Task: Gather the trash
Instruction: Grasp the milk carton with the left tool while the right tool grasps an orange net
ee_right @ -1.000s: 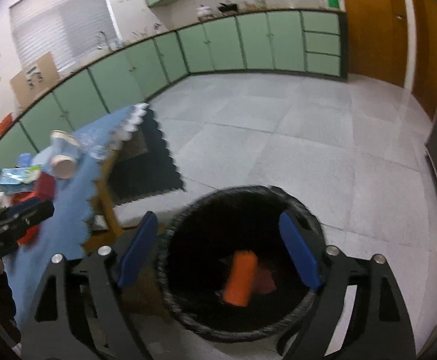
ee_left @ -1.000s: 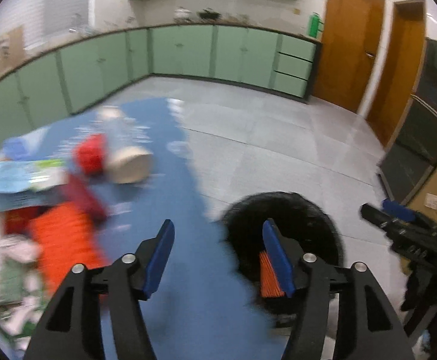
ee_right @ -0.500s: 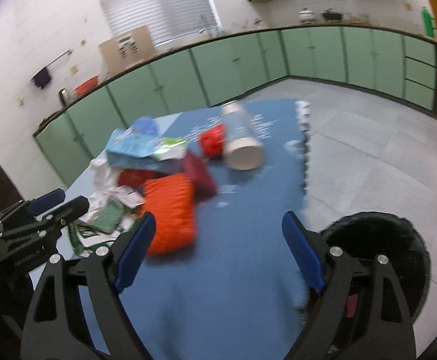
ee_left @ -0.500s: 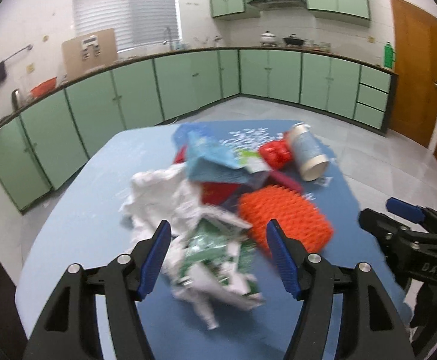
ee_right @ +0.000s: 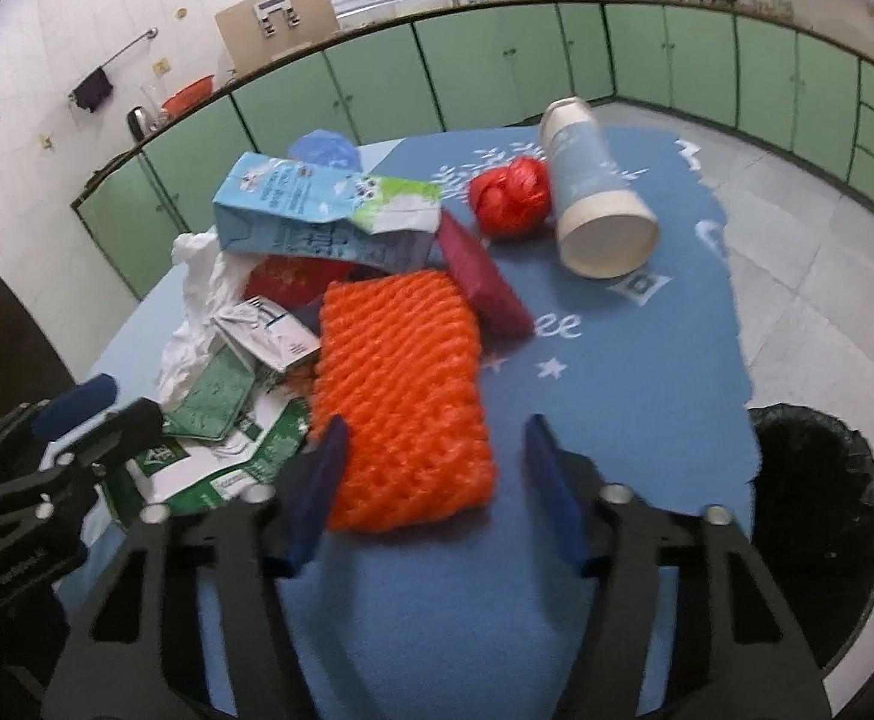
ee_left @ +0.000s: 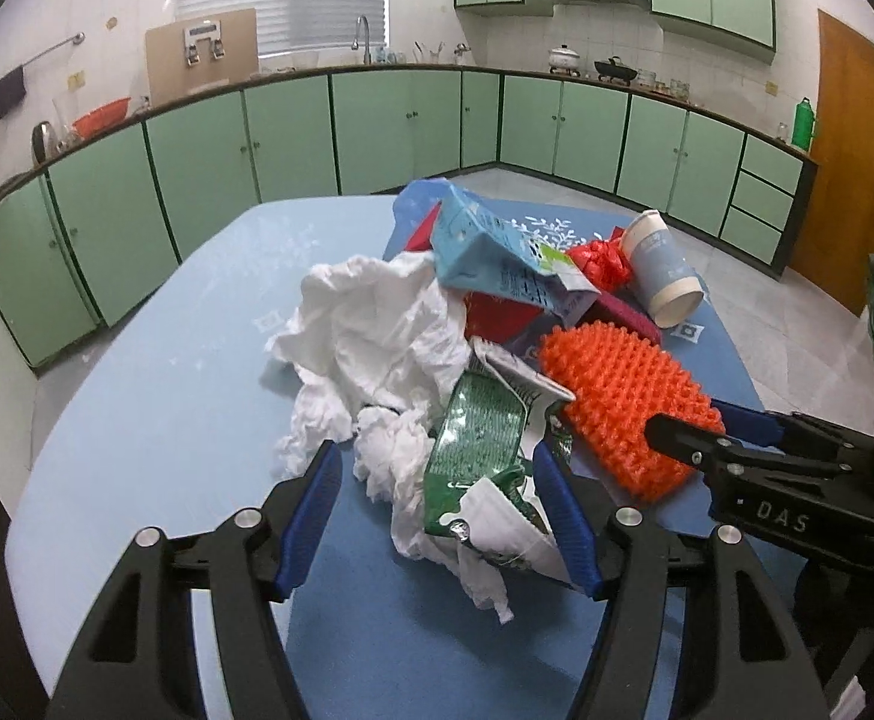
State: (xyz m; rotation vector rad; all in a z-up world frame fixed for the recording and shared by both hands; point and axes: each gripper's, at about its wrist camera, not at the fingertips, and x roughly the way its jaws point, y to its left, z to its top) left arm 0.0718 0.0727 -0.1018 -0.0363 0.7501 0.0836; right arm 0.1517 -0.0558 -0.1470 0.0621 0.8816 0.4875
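1. Your left gripper is spread wide around the crumpled white tissue and the green wrapper; push in until both pads flank the wrapper, then close, so loose paper comes along
2. Your right gripper is also wide and empty, its left pad at the edge of the orange foam net; centre it over the net before you squeeze, since it will compress
3. The black bin waits on the floor beside the blue table, at your right
4. Compared with half a second ago, both grippers sit closer to the pile, the left now straddling it
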